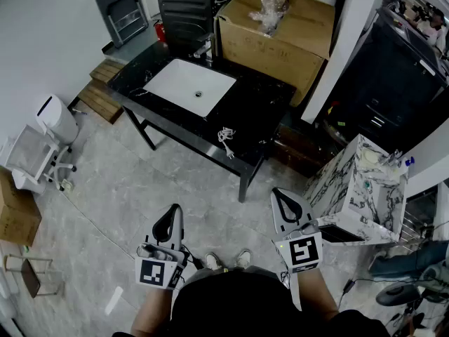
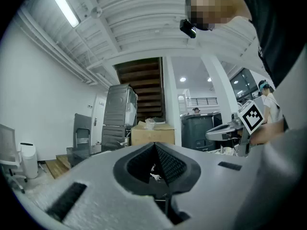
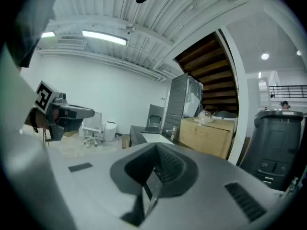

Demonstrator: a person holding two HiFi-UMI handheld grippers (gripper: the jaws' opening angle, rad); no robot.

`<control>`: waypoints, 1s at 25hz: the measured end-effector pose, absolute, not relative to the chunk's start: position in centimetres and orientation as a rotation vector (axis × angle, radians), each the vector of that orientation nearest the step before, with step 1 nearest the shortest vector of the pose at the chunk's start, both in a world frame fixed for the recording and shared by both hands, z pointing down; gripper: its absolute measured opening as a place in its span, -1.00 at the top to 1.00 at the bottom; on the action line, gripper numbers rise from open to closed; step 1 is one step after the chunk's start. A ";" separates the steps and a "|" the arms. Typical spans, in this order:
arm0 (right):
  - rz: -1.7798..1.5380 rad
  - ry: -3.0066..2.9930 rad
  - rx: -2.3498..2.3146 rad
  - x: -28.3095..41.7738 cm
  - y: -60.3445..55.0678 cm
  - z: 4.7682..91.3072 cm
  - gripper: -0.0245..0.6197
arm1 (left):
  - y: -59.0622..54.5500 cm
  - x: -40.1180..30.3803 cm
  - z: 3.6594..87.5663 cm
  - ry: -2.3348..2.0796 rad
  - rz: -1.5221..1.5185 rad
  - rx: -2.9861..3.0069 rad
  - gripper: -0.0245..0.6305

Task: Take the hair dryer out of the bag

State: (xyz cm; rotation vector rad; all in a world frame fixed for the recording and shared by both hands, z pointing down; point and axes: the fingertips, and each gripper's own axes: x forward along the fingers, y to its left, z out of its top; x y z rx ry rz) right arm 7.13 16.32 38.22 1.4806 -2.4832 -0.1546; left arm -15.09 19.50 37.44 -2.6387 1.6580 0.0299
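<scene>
No hair dryer and no carrying bag can be made out in any view. I stand on the grey floor, well back from a black table (image 1: 259, 111) with a white basin (image 1: 189, 86) set in it. A small white cord-like thing (image 1: 226, 140) lies near the table's front edge. My left gripper (image 1: 170, 215) is held low at the left, shut and empty. My right gripper (image 1: 283, 196) is held beside it, also shut with nothing in it. In the left gripper view the jaws (image 2: 154, 145) meet at their tips; the right gripper view shows the same (image 3: 157, 146).
A large cardboard box (image 1: 277, 37) with a crumpled clear plastic bag (image 1: 270, 9) on top stands behind the table. A marble-patterned cabinet (image 1: 361, 188) is at my right. A white chair (image 1: 31, 156) and a white bin (image 1: 56, 118) stand at the left, with wooden steps (image 1: 102, 90) beyond.
</scene>
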 end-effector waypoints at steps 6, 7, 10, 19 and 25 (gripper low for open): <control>-0.139 -2.479 1.468 7.6 17.3 38.0 0.89 | 20.4 -14.6 37.4 1.672 0.027 -2.640 0.86; -0.137 -2.483 1.456 7.6 17.5 38.1 0.89 | 20.6 -14.6 37.5 1.683 0.024 -2.638 0.86; -0.085 -2.531 1.404 7.5 17.8 39.1 0.89 | 21.0 -14.6 37.5 1.711 0.015 -2.616 0.86; 0.028 -2.581 1.261 6.5 18.9 44.2 0.89 | 23.1 -14.5 39.9 1.803 -0.034 -2.603 0.86; 0.061 -2.544 1.263 6.6 17.0 44.9 0.89 | 20.4 -14.3 42.0 1.796 -0.041 -2.646 0.86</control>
